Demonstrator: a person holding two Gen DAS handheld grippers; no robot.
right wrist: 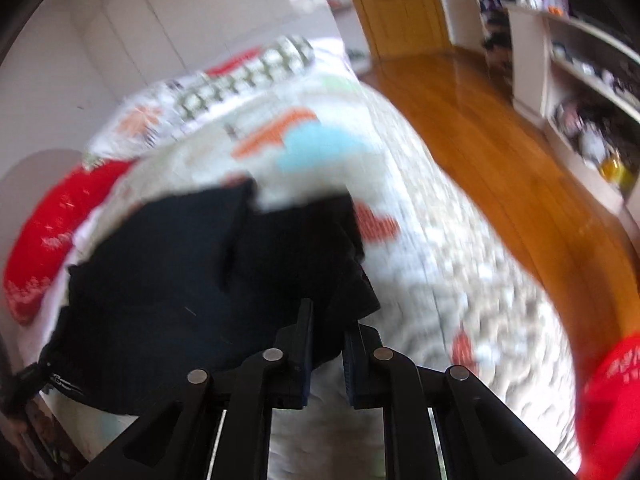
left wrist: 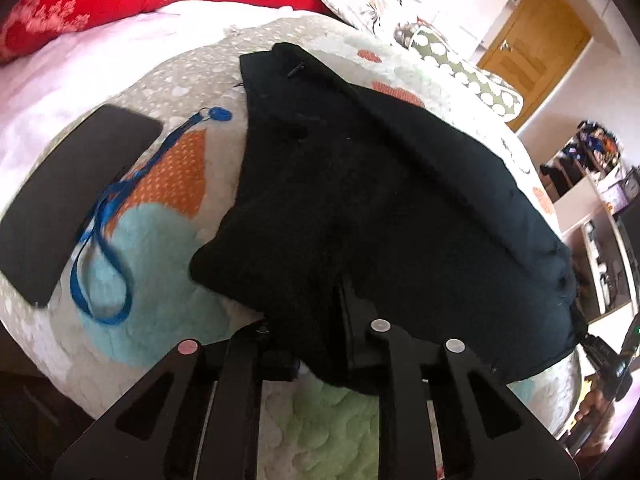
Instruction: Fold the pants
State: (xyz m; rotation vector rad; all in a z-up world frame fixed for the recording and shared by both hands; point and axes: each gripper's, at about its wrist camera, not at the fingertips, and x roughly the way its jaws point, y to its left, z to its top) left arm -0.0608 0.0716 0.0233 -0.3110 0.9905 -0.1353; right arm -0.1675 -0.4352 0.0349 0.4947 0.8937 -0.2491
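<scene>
The black pants (left wrist: 360, 184) are spread on the bed (left wrist: 168, 264); one edge is gripped by the left claw (left wrist: 320, 344), another by the right claw (right wrist: 326, 320).

Each wrist camera sat just behind its fingers, looking steeply down, close over the bed (left wrist: 168, 248). The left view faced the red pillow (left wrist: 80, 0) at upper left; the right faced the wooden floor (right wrist: 500, 152). Both shared the pants (left wrist: 380, 200) and door (left wrist: 532, 36).
</scene>
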